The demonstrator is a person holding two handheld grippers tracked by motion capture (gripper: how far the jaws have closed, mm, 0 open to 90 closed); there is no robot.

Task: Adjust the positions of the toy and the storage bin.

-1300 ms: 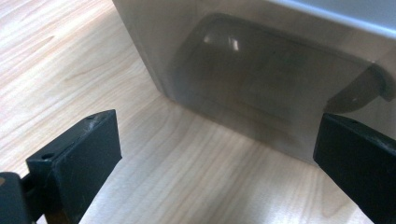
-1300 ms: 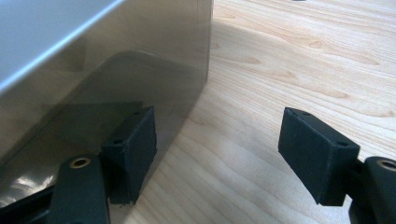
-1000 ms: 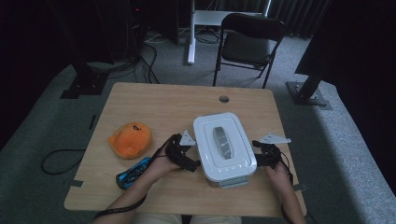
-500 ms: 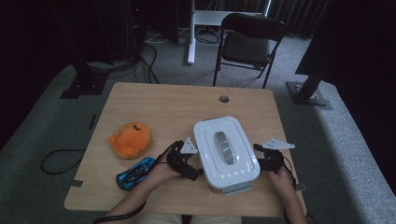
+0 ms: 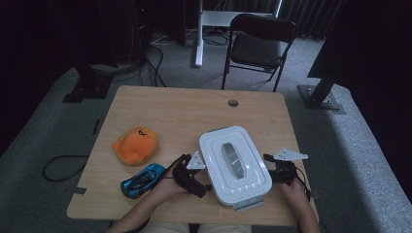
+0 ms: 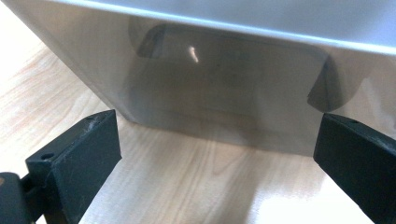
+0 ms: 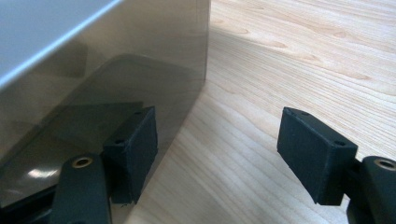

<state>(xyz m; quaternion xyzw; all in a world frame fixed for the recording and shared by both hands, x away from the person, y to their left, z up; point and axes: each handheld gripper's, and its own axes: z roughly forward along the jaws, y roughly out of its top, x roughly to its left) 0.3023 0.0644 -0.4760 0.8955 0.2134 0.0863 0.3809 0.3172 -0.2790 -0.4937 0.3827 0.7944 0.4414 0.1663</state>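
The white box [image 5: 234,164] sits on the table [image 5: 180,111]. The left gripper [image 5: 198,187] and right gripper [image 5: 273,171] are at its two sides. Both have their fingers [image 6: 86,154] spread wide, grasping nothing.

My left gripper [image 5: 194,180] and right gripper [image 5: 282,171] sit low with jaws spread wide, nothing between them; my forearms reach in from below.

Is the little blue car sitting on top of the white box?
No, the blue toy car lies on the table, left of the white box, beside the orange plush toy.
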